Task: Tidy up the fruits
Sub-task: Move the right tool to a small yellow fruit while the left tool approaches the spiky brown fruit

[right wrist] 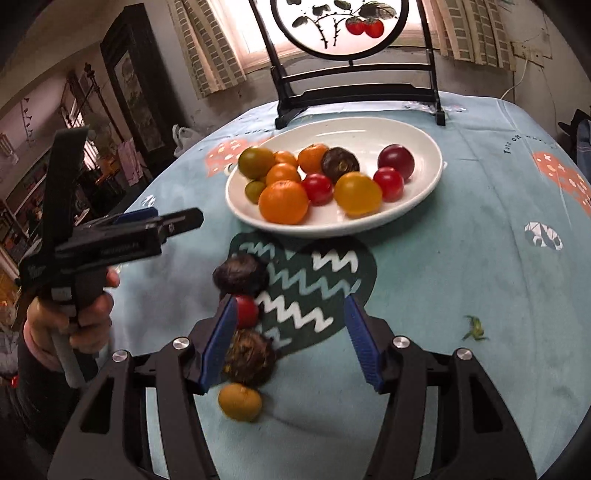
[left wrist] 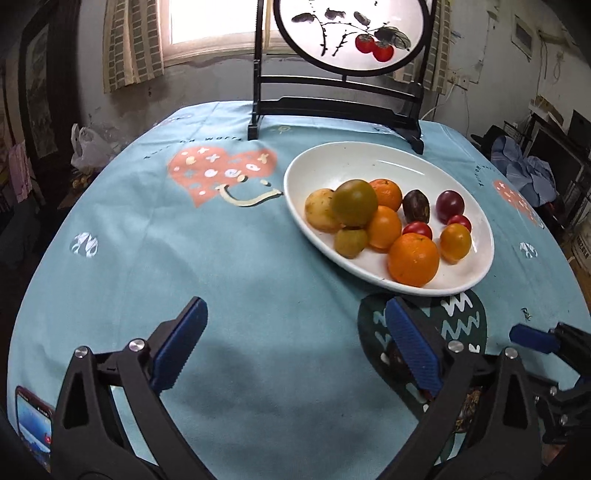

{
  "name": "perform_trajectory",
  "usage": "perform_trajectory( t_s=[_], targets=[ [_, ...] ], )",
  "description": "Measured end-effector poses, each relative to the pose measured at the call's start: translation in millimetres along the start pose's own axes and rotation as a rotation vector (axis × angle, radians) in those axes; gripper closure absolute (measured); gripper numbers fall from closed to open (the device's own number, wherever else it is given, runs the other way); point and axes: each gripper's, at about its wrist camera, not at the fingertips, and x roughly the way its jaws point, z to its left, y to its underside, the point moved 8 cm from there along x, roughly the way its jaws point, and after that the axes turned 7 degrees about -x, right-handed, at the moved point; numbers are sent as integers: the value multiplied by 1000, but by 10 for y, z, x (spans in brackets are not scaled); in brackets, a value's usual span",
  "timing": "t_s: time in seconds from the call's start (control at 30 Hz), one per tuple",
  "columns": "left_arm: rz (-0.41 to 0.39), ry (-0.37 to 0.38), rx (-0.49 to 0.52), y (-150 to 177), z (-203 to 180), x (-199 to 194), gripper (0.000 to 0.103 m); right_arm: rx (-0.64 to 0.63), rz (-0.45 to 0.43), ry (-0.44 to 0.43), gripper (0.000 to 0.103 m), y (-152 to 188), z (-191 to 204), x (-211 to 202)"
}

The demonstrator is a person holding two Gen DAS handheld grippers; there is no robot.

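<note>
A white oval plate (left wrist: 369,151) (right wrist: 354,129) holds several fruits: oranges, red tomatoes, dark plums and greenish ones. My left gripper (left wrist: 295,343) hovers open over bare cloth, left of and nearer than the plate, with nothing between its fingers. My right gripper (right wrist: 291,343) is open above the dark zigzag patch. Loose on the cloth lie a dark purple fruit (right wrist: 240,275), a red tomato (right wrist: 246,313), a rough brown fruit (right wrist: 251,358) beside the left finger, and a yellow-green fruit (right wrist: 240,402). None is pinched.
A black stand with a round painted screen (left wrist: 351,33) rises behind the plate. A phone (left wrist: 33,424) lies at the near left edge. A small green scrap (right wrist: 474,328) sits on the cloth at right. A hand (right wrist: 74,325) holds the left gripper.
</note>
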Motion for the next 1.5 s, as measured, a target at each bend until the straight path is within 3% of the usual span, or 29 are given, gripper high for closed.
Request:
perform_trajectory(
  t_s=[0.2, 0.6, 0.9, 1.03, 1.13, 1.33, 1.5],
  targets=[
    [-13, -27, -40, 91, 174, -66, 4, -58, 88, -59, 43, 236, 202, 63],
    [4, -86, -33, 129, 260, 28, 4, -162, 106, -82, 43, 384, 438, -16],
    [17, -102, -31, 145, 273, 80, 4, -160, 139, -65, 61, 431, 435, 44],
    [17, -106, -29, 146, 278, 90, 4, -136, 155, -73, 75, 454, 394, 70],
    [29, -107, -29, 166, 287, 108, 4, -100, 141, -82, 76, 429, 324, 36],
    [54, -45, -6, 311, 127, 7, 4, 50, 21, -75, 76, 266, 19, -208],
    [99, 98, 7, 744, -359, -298, 8, 176, -41, -8, 76, 200, -295, -335]
  ],
)
